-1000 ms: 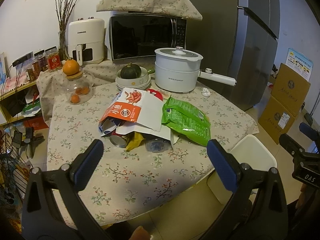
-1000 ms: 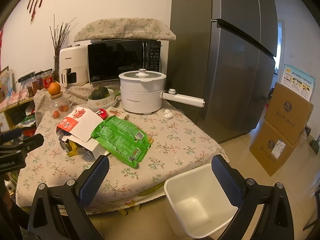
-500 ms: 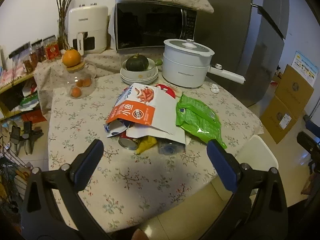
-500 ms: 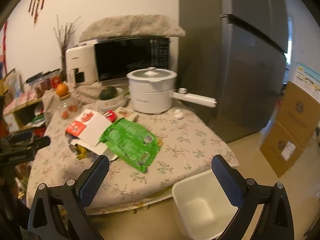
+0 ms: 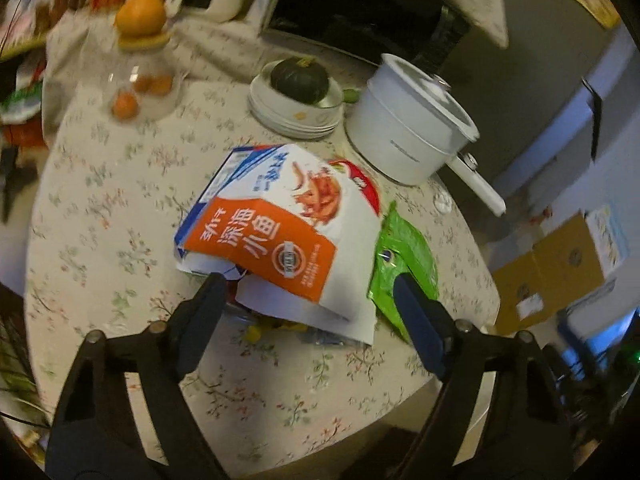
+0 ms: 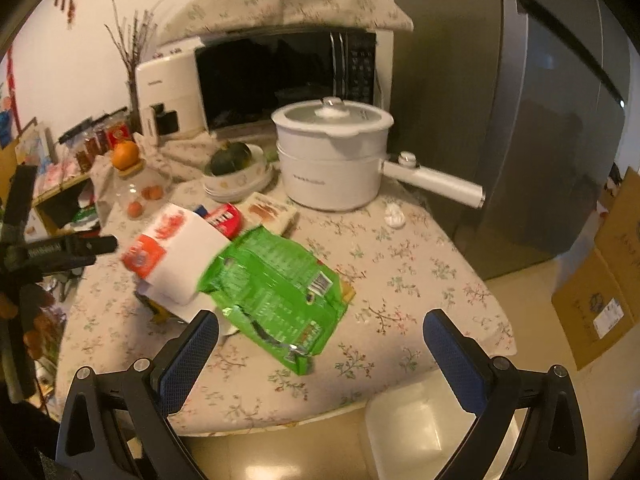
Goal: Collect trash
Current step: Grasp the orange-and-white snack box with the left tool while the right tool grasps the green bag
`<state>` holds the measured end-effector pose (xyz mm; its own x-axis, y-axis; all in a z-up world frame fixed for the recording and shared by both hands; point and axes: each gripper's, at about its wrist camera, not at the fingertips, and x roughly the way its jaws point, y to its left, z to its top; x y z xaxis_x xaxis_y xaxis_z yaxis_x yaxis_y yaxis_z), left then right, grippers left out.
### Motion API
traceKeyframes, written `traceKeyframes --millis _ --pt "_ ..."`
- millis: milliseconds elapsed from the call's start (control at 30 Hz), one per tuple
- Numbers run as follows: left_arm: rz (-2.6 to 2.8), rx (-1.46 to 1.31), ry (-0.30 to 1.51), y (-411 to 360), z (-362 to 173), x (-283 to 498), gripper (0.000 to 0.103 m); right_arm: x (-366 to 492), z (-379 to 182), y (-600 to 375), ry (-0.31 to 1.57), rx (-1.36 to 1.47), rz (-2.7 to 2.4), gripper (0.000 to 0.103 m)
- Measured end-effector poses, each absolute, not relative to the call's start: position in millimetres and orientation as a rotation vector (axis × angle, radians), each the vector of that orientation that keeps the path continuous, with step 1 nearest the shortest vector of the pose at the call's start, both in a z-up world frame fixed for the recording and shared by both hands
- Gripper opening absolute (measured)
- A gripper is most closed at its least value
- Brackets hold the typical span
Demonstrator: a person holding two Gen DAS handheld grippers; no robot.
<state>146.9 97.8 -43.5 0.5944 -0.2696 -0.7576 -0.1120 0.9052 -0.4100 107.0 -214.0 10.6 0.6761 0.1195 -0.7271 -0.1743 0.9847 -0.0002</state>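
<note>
A pile of trash lies on the floral-cloth table (image 5: 120,240). On top is an orange-and-white snack bag (image 5: 288,232) (image 6: 176,256), with a green bag (image 5: 404,264) (image 6: 276,292) beside it. A red packet (image 6: 226,220) and a yellow wrapper (image 5: 256,330) peek out from under it. My left gripper (image 5: 306,284) hovers over the snack bag's near edge. Its jaws are closing, with that edge between them but not pressed. My right gripper (image 6: 322,320) stands open over the near end of the green bag. A white bin (image 6: 420,420) stands on the floor below the table edge.
A white electric pot (image 6: 332,160) with a long handle, stacked bowls holding a dark squash (image 5: 298,80) and a glass jar topped by an orange (image 5: 140,20) stand behind the pile. Microwave, grey fridge (image 6: 540,120) and cardboard boxes (image 6: 608,280) surround the table. A crumpled tissue (image 6: 394,216) lies near the pot.
Both grippers have come closer to the trash pile and tilted down. The left one has rolled and now sits right over the snack bag, its jaws a little narrower.
</note>
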Motion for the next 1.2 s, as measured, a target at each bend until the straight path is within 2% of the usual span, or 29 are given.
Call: traceKeyframes --millis 233,500,667,767,967,1133,1200 --pt "-0.081 -0.566 0.997 107 -72 169 0.081 134 -18 -221 0.897 -0.095 0.133 0.103" --pt "-0.095 -0.725 0.933 117 -88 185 0.05 157 -47 -206 0.951 -0.168 0.117 0.103" --pt "-0.082 -0.841 0.919 126 -100 188 0.024 168 -75 -187 0.994 -0.25 0.135 0.103" --pt "-0.101 -0.862 0.885 128 -92 187 0.014 170 -91 -169 1.018 -0.326 0.171 0.103" --pt "-0.184 -0.746 0.794 113 -53 178 0.004 175 -117 -138 1.046 -0.443 0.192 0.103" --pt "-0.224 -0.648 0.763 104 -32 167 0.002 183 -132 -119 1.032 -0.512 0.179 0.102" --pt "-0.235 -0.617 0.758 101 -27 163 0.002 185 -134 -113 1.027 -0.524 0.182 0.093"
